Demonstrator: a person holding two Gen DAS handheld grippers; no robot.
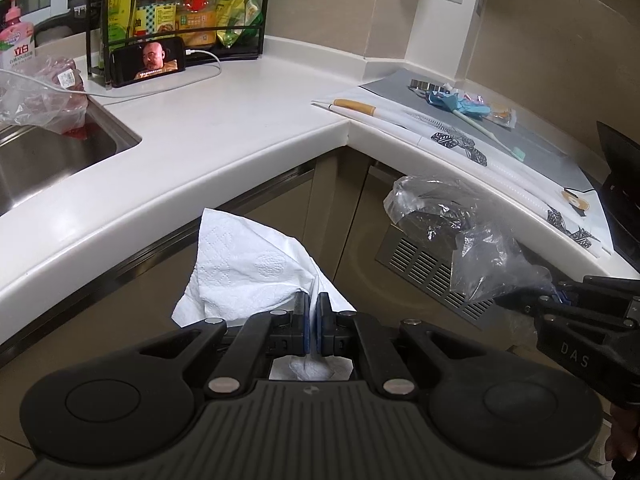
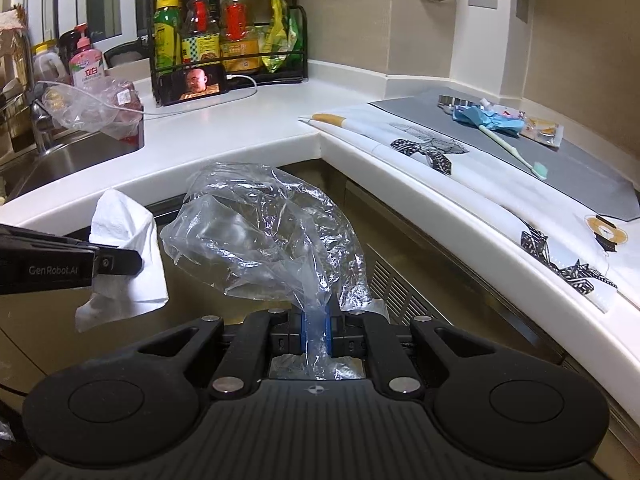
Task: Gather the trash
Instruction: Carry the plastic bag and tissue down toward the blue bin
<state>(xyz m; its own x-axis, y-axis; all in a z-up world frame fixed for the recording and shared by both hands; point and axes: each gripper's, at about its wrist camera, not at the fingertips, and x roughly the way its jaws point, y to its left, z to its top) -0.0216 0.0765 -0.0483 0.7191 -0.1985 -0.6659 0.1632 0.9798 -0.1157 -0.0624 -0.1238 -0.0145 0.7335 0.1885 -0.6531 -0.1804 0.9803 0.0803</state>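
Note:
My left gripper [image 1: 313, 304] is shut on a crumpled white paper towel [image 1: 248, 268] and holds it in the air in front of the counter's corner. My right gripper [image 2: 316, 320] is shut on a clear crumpled plastic bag [image 2: 260, 232], also held below the counter edge. In the left wrist view the bag [image 1: 460, 224] and right gripper [image 1: 560, 304] are at the right. In the right wrist view the towel [image 2: 124, 256] and left gripper [image 2: 116, 262] are at the left. More trash lies on the grey mat [image 2: 580, 168]: a blue wrapper [image 2: 492, 120], a toothbrush [image 2: 516, 152] and a small packet [image 2: 540, 128].
The white L-shaped counter [image 1: 240, 120] carries a rack of bottles [image 1: 180, 12], a phone [image 1: 148, 62] on a charging cable and a patterned cloth [image 2: 480, 176]. A sink [image 1: 48, 152] at the left holds a plastic bag of meat [image 1: 48, 88]. Cabinet doors with a vent grille [image 1: 432, 276] are below.

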